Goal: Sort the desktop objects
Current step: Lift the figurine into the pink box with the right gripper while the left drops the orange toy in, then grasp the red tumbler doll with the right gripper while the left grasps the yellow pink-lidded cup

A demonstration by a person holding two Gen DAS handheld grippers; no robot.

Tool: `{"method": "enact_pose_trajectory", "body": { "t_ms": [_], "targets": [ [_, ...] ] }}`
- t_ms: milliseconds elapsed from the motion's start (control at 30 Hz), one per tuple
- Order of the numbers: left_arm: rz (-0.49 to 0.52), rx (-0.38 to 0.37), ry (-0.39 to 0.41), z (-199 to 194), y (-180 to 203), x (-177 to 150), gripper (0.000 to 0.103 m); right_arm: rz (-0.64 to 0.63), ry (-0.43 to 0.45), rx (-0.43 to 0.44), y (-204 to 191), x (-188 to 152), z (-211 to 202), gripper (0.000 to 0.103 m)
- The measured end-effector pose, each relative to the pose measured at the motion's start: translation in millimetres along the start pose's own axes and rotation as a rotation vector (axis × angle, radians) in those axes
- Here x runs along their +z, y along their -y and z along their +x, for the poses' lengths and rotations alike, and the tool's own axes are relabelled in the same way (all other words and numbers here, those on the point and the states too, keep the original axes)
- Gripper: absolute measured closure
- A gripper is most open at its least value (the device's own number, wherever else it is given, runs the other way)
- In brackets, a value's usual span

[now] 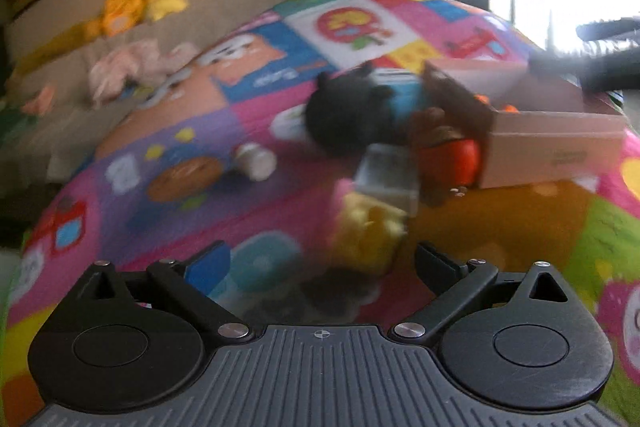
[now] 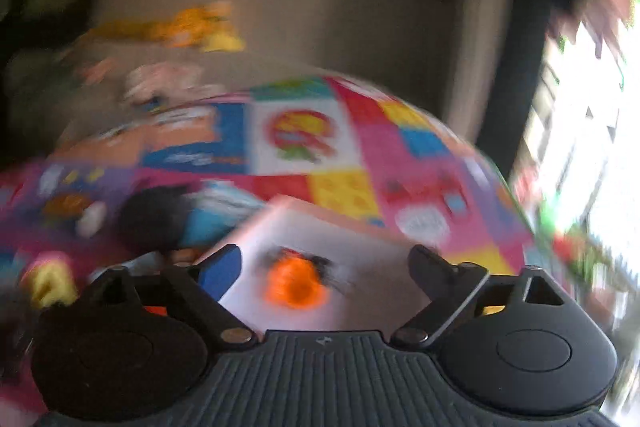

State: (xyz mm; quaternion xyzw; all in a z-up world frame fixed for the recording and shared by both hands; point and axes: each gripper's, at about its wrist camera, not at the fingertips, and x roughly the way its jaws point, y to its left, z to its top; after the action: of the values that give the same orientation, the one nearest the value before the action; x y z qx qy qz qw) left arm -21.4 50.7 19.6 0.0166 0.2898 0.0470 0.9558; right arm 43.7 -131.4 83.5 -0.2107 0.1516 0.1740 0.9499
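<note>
One cardboard box [image 1: 552,147] is being seen on the patterned, many-coloured desk [image 1: 200,107], open at the top, with its flap raised on the far side. Inside it, something orange [image 1: 510,108] is just showing above the near wall in the left wrist view; in the right wrist view an orange object with dark parts [image 2: 298,283] is being shown lying on the box's pale floor [image 2: 360,239], though blur is keeping it from being identified.

Several loose things are lying on the desk outside the box: a black plush toy [image 1: 344,115] with a blue part behind it, a brown and orange toy [image 1: 448,147] pressed against the box's left wall, a grey boxy item [image 1: 386,175], a yellow blocky toy [image 1: 368,227] and a small pale cup on its side [image 1: 256,161].

The left gripper [image 1: 320,267] is being held above the desk with its fingers [image 1: 208,267] spread wide, the yellow toy lying just beyond them, untouched. The right gripper [image 2: 324,267] is being held over the open box, its fingers [image 2: 220,269] apart with nothing gripped between them.
</note>
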Motion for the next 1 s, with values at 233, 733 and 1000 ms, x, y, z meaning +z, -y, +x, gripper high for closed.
{"method": "enact_pose_trajectory", "body": {
  "t_ms": [233, 733, 1000],
  "targets": [
    [-0.248, -0.008, 0.045, -6, -38, -4, 0.001, -0.389, -0.035, 0.03, -110, -11, 31, 0.046],
    [-0.374, -0.061, 0.111, -15, -55, -11, 0.0, -0.043, -0.311, 0.144, -68, 54, 126, 0.079],
    [-0.471, -0.08, 0.097, -12, -69, -14, 0.0, 0.03, -0.414, 0.316, -60, 44, 103, 0.079]
  ]
}}
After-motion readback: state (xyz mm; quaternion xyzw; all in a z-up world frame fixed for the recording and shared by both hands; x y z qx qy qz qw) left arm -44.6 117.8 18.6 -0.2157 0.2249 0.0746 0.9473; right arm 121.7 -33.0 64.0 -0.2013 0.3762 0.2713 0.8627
